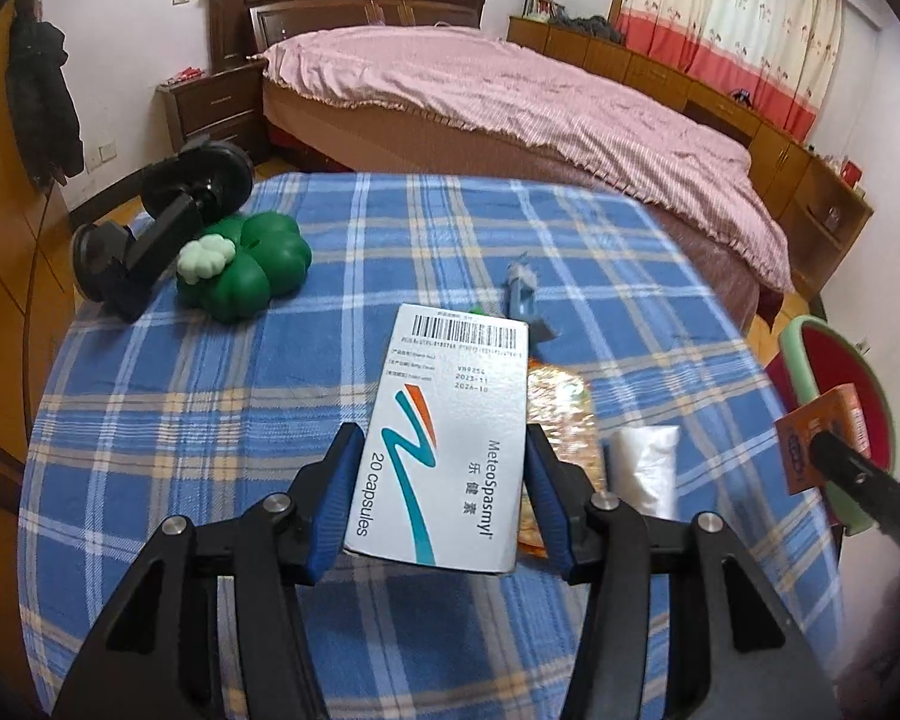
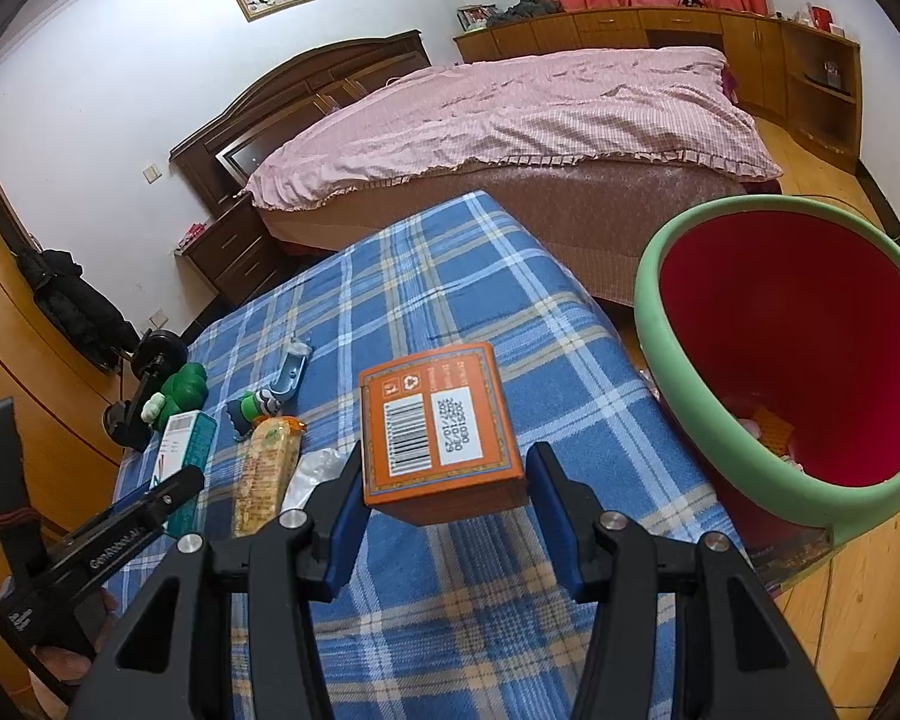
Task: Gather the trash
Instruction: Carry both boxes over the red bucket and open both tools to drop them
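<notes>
Clamping a white medicine box (image 1: 444, 438) between its blue pads, the left gripper (image 1: 441, 480) is seen above a table (image 1: 210, 420) covered in blue plaid cloth, with the box lifted clear of the cloth and its barcode end pointing away from the jaws. Just right of those jaws, a yellow snack packet (image 1: 561, 420) and a clear plastic bag (image 1: 645, 462) are laid on the table; further ahead a small blue-grey toy (image 1: 522, 288) is seen, and far to the left a green clover-shaped toy (image 1: 246, 270) rests against a black dumbbell (image 1: 162, 228). An orange box (image 2: 441, 426) is gripped by the right gripper (image 2: 444, 480), its jaws pressed on both sides, barcode face up. To the right of these jaws, beside the table edge, a bin (image 2: 690, 372) with a green rim and red inside is standing, with some scraps already lying at its bottom. Beyond the table, a bed (image 2: 510, 120) with a pink cover is visible.
</notes>
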### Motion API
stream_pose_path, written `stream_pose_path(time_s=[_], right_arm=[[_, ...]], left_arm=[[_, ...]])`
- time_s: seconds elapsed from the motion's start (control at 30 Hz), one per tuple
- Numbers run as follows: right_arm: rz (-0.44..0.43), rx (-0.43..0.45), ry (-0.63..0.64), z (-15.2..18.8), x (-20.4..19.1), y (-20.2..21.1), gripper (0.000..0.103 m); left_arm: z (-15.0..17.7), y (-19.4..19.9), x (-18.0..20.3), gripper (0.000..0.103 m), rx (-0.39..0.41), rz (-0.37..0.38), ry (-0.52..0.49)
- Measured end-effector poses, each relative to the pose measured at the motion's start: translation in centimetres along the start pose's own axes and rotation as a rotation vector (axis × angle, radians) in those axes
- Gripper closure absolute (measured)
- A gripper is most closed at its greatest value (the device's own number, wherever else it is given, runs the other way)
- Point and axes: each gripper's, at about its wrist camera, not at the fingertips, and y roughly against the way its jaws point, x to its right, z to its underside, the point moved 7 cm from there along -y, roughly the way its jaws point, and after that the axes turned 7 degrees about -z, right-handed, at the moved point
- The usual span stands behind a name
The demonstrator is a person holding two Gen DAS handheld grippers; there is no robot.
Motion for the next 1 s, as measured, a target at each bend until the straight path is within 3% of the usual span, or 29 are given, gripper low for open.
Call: stream_pose_path(time_s=[0.47,1.0], right_arm=[[-0.002,0.066,-0.011,-0.3,0.7,3.8,0.049],[0.06,0.154,-0.063,-1.3,5.6,8.7,0.049]], left_arm=[[-0.7,3.9,2.9,0.049,0.065,0.06,-0.011],[-1.5,5.8,9.6,0.049,0.08,0.158,-0.075]])
